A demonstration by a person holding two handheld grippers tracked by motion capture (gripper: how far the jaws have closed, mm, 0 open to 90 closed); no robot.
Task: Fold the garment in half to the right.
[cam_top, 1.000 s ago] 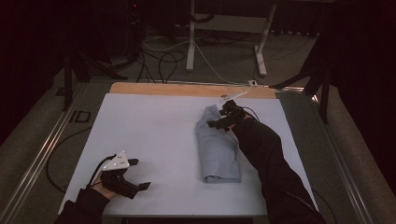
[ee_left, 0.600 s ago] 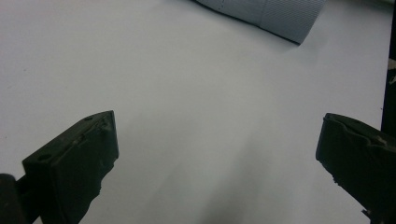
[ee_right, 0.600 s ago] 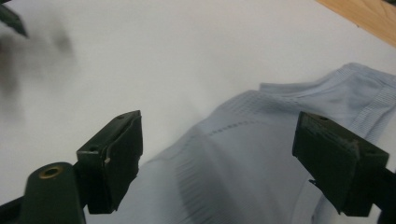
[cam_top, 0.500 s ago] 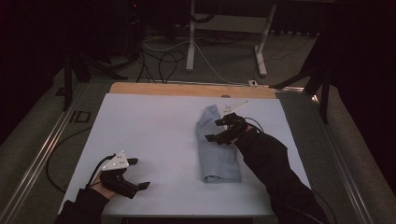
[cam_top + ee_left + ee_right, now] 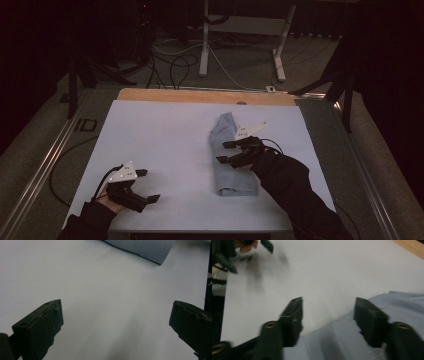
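A dim room, cables on the floor beyond a white table (image 5: 160, 135) with a wooden far edge: here I work with 2 hand-held grippers. My right gripper (image 5: 231, 152) hovers over the left edge of a folded grey-blue cloth (image 5: 226, 165), jaws spread and holding nothing; in the right gripper view one jaw sits above bare table, the other above fabric. The cloth lies on the table's right half, its long axis running from me toward the far edge, so my right hand is plainly the nearer. My left gripper (image 5: 140, 186) rests well apart at the near left corner, jaws wide, empty. The cloth is finely ribbed, folded into a long narrow strip.
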